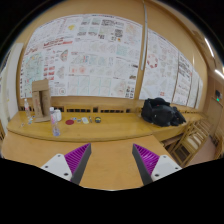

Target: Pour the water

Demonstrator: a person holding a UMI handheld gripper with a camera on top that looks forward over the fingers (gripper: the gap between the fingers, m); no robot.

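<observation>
A small clear plastic bottle (56, 123) with a white cap stands upright on the long wooden table (105, 150), far beyond my fingers and toward the left one. Next to it on the tabletop lie two small round things: a white cup or lid (71, 122) and a darker one (85, 121). My gripper (112, 165) hovers over the near part of the table. Its fingers are open, wide apart, with only bare wood between the purple pads (74, 158). Nothing is held.
A tall wooden box (41, 100) stands at the back left behind the bottle. A black bag (160, 111) rests at the table's back right. Wooden chairs (192, 138) stand to the right. Posters (95, 55) cover the wall.
</observation>
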